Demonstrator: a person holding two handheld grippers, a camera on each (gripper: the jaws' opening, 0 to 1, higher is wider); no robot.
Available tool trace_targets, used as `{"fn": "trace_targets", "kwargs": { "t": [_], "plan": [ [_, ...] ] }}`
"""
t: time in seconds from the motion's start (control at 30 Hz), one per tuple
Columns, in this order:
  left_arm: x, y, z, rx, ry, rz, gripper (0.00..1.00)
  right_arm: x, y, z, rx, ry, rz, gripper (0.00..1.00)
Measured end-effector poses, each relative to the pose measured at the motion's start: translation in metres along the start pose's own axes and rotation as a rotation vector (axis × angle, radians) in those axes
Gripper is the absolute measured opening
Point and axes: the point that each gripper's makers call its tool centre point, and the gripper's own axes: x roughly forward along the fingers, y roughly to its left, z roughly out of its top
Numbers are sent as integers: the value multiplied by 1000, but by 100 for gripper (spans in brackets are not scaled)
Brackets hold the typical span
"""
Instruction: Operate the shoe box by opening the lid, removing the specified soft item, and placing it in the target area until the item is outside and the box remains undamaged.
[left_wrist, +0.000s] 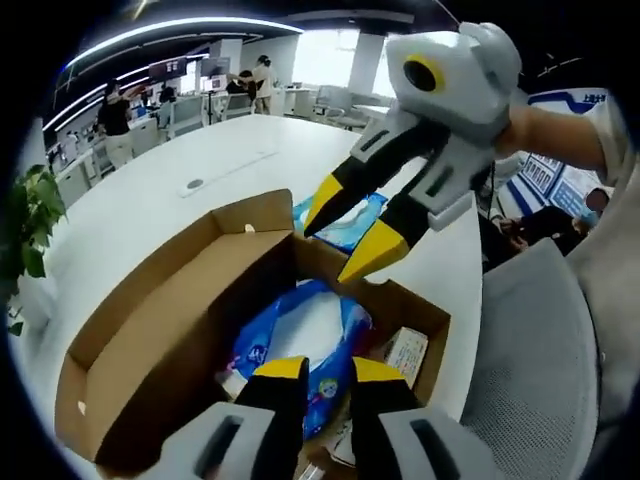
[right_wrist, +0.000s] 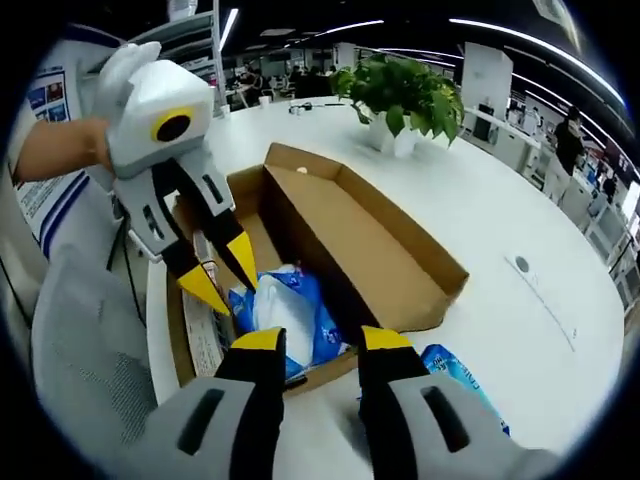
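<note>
- The shoe box (left_wrist: 200, 330) is plain brown cardboard, lying open near the rounded edge of the white counter (left_wrist: 150, 200), its lid (right_wrist: 370, 240) hinged back and standing up along one long side.
- A soft blue-and-white plastic pack (left_wrist: 300, 345) lies inside the box bottom, crumpled, beside some white paper slips (left_wrist: 405, 350).
- A second blue pack (right_wrist: 455, 375) lies on the counter just outside the box.
</note>
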Motion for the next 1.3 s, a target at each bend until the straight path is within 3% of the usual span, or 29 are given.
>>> {"fn": "trace_targets", "kwargs": {
  "t": [0.2,0.43,0.7,0.8,1.3],
  "plan": [
    [9,-7,0,38,31,-47,13,12,4,-1,-47,32,17,21],
    [15,-4,-10,78,77,-46,9,27,6,-4,-70,63,29,16],
    [16,2,-14,39,88,-44,2,43,6,-6,-57,94,24,7],
    [15,1,-14,28,88,-47,1,45,4,-7,-56,100,12,0],
    [3,-4,-13,22,75,-35,0,35,13,2,-68,90,27,0]
  ]
}}
